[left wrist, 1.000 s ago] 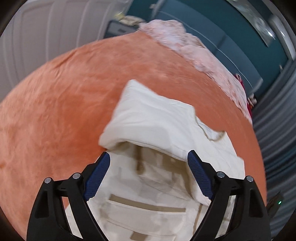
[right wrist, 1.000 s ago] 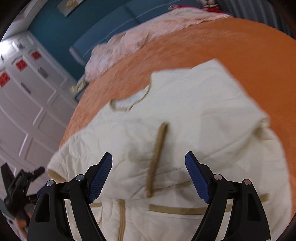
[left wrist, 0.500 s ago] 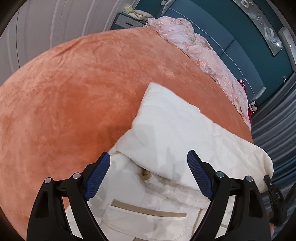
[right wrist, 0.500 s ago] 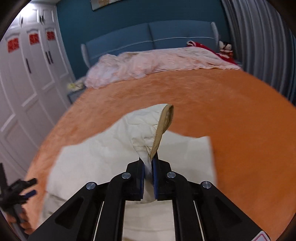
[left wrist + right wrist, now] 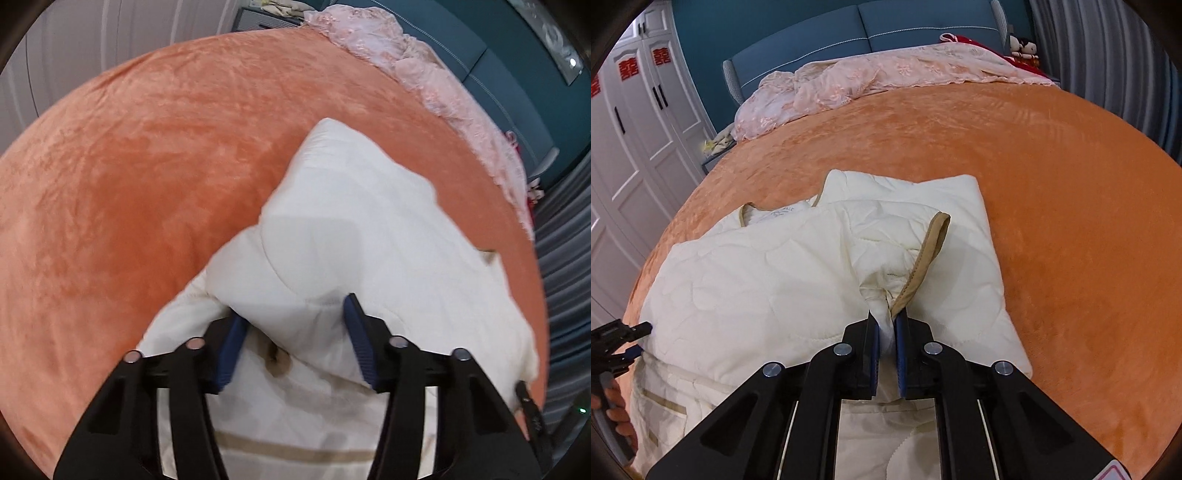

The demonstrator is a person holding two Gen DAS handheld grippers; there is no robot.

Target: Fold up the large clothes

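A cream quilted jacket (image 5: 768,280) with tan trim lies partly folded on the orange bedspread (image 5: 1052,177). My right gripper (image 5: 886,328) is shut on a bunched piece of its tan-trimmed edge (image 5: 923,251), which stands up from the jaws. My left gripper (image 5: 295,332) is low over the jacket (image 5: 369,229), and its jaws are closing with a thick folded edge between the blue pads (image 5: 356,332). In the right wrist view, the left gripper (image 5: 620,332) shows at the jacket's left side, held by a hand (image 5: 617,417).
A crumpled pink lace cover (image 5: 868,77) lies along the blue headboard (image 5: 849,26) at the far end of the bed. White wardrobe doors (image 5: 635,122) stand to the left and a grey curtain (image 5: 1108,44) to the right. Orange bedspread surrounds the jacket.
My right gripper shut on the jacket's trimmed edge and carried it sideways over the body. My left gripper sank onto the folded edge and its jaws narrowed around it.
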